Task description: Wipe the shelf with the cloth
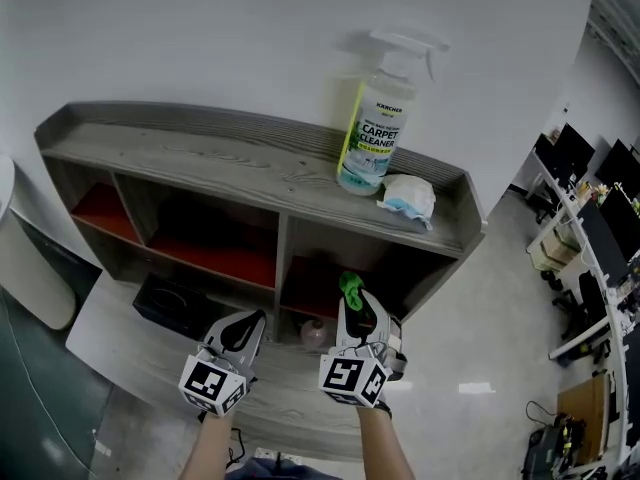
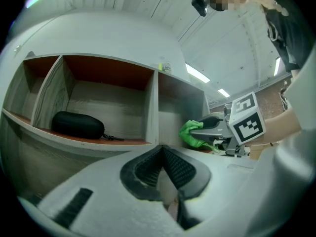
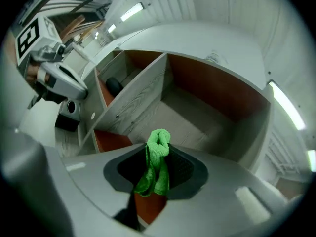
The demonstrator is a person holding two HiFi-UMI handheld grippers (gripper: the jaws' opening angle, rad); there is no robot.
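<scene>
1. A person stands over a low grey wood-grain shelf (image 1: 250,168) set against a white wall, with a gripper in each hand, both held low in front of the lower row of compartments.
2. The right gripper (image 1: 352,303) is clamped on a bunched green cloth (image 1: 351,288). In the right gripper view the cloth (image 3: 158,162) is pinched between the jaws, one fold sticking up past the tips and the rest hanging down between the pads.
3. The cloth sits at the mouth of the lower right compartment, which has grey walls and a red-brown back and floor. Whether it touches the wood cannot be told.
4. The left gripper (image 1: 250,323) hovers just beside the right one, in front of the middle compartment. The left gripper view shows its jaws (image 2: 163,152) brought together at the tips with nothing between them.
5. That same view catches the right gripper (image 2: 210,128) off to the side, green cloth (image 2: 191,133) at its tip.
6. A black zip case (image 2: 78,125) lies on the floor of the middle compartment, seen from above as a dark shape (image 1: 170,303).
7. On the top board stand a spray bottle (image 1: 378,118) labelled carpet cleaner and, just beside it to the right, a crumpled white wipe (image 1: 408,198).
8. A small pink round object (image 1: 315,333) shows between the two grippers.
</scene>
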